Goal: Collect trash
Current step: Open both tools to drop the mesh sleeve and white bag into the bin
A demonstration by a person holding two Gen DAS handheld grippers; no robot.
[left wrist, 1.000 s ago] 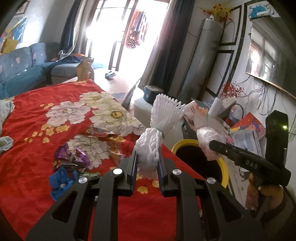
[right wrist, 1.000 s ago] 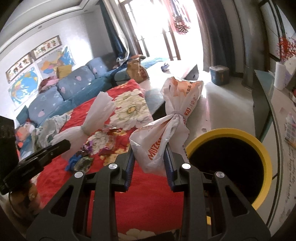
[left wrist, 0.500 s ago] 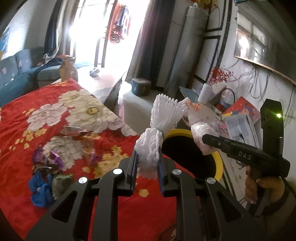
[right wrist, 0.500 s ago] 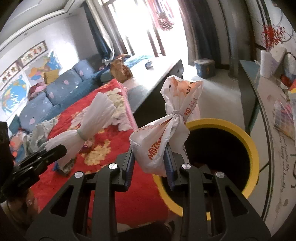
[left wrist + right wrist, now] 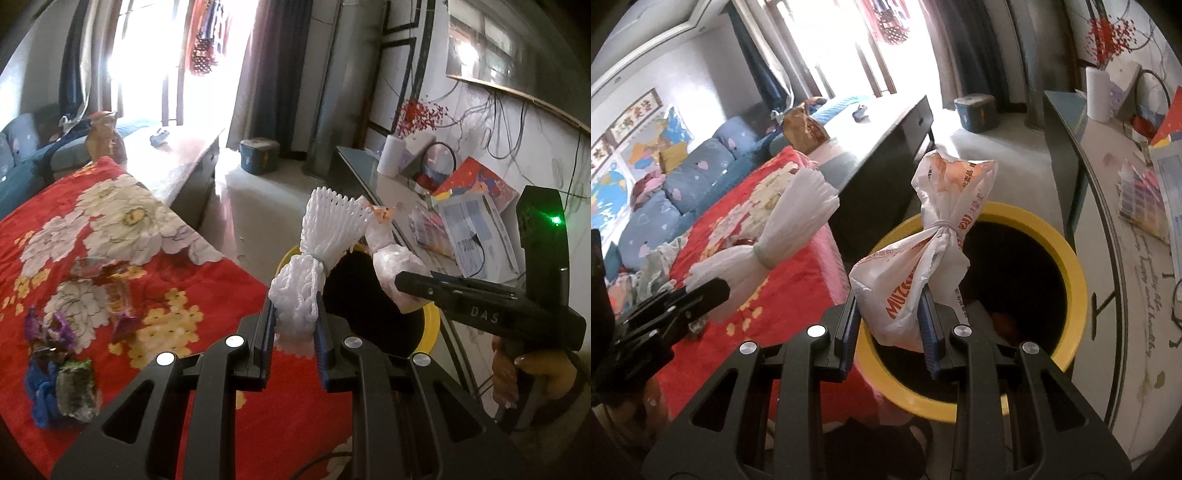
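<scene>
Blue sofa sitting far left under wall maps. Red floral blanket carrying loose wrappers. Left gripper clamping white foam net; right gripper clamping tied plastic bag, both hanging over yellow-rimmed bin. Cluttered shelf running along right wall.

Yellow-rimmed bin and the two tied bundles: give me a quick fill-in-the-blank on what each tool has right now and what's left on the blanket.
1. The left tool is shut on a white ____ net sleeve tied with a band.
2. The right tool grips a knotted white plastic bag printed with ____ lettering.
3. The round black bin has a ____ rim.
4. Crumpled wrappers lie on the ____ floral blanket.

Missing words: foam; orange; yellow; red
</scene>
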